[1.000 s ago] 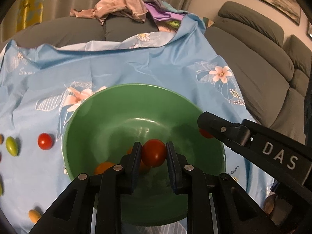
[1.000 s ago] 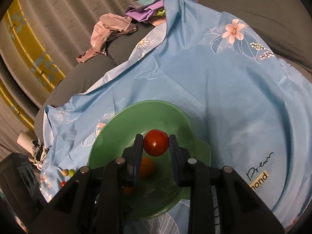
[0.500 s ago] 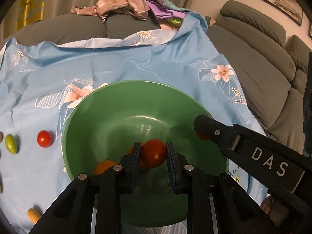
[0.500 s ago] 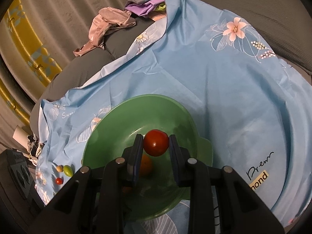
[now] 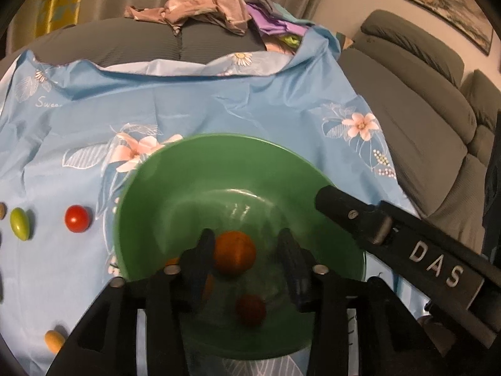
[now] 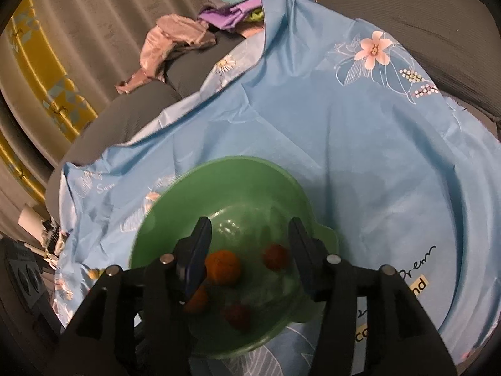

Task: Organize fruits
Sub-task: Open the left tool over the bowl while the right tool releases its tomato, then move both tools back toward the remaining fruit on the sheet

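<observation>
A green bowl (image 5: 194, 175) sits on a blue flowered cloth (image 5: 219, 106). Both grippers hover over it with jaws apart. My left gripper (image 5: 247, 257) is open; an orange fruit (image 5: 235, 252) and a red tomato (image 5: 250, 310) lie in the bowl below it. My right gripper (image 6: 250, 247) is open above the bowl (image 6: 238, 172); an orange fruit (image 6: 224, 266) and two red tomatoes (image 6: 275, 257) (image 6: 236, 315) lie inside. The right gripper's arm (image 5: 407, 250) crosses the left wrist view.
On the cloth left of the bowl lie a red tomato (image 5: 76, 218), a green fruit (image 5: 20, 228) and a small orange fruit (image 5: 54, 341). Clothes (image 5: 200, 12) are piled on the grey sofa (image 5: 422, 119) behind.
Both grippers have opened. The two red tomatoes they held have dropped into the bowl.
</observation>
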`<state>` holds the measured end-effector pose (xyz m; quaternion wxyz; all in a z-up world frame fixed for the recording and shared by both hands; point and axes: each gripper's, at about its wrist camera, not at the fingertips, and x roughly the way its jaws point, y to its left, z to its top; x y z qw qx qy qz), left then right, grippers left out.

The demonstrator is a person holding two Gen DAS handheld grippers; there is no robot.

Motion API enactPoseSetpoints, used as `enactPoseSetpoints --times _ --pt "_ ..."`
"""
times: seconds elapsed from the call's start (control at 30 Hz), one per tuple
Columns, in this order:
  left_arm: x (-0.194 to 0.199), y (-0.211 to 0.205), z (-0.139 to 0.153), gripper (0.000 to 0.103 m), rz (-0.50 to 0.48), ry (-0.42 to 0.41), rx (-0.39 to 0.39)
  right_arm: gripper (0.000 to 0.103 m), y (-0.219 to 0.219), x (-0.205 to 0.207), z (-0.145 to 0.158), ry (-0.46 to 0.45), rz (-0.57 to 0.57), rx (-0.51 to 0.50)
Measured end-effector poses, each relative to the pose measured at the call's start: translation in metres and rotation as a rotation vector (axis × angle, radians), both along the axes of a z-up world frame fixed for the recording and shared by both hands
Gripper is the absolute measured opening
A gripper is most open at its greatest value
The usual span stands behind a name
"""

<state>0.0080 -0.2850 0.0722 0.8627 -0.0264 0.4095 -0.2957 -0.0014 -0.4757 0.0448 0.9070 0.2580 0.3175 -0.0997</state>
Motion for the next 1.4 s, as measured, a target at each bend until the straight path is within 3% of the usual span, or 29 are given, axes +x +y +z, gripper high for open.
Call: enactPoseSetpoints --times 0.1,0.33,0.57,0.77,0.87,1.07,1.17,1.3,1.4 --pt "0.001 0.015 0.008 0.043 0.033 -0.006 -0.006 0.064 0.0 -0.004 0.004 -0.034 0.003 0.013" --pt "-0.003 0.073 0.029 0.043 0.161 -0.05 0.027 0.064 0.016 0.002 0.01 -0.042 0.049 -0.017" --pt "-0.007 0.179 0.036 0.043 0.413 -0.055 0.087 0.064 0.049 0.009 0.021 -0.082 0.158 -0.051" --pt "-0.007 0.253 0.016 0.043 0.607 -0.019 0.111 0.064 0.089 0.024 0.02 -0.09 0.318 -0.038" --pt "0.002 0.272 0.002 0.043 0.628 0.03 0.075 0.064 0.115 0.032 0.015 -0.086 0.419 -0.032" --pt "0.015 0.275 -0.022 0.043 0.602 0.124 0.082 0.063 0.174 0.057 0.003 -0.043 0.612 -0.039" --pt "0.017 0.27 -0.026 0.043 0.589 0.126 0.106 0.058 0.21 0.083 -0.007 0.023 0.723 -0.054" --pt "0.024 0.268 -0.036 0.043 0.578 0.194 0.116 0.055 0.244 0.118 -0.025 0.104 0.791 -0.111" --pt "0.026 0.268 -0.036 0.043 0.608 0.181 0.147 0.052 0.264 0.143 -0.04 0.162 0.806 -0.16"
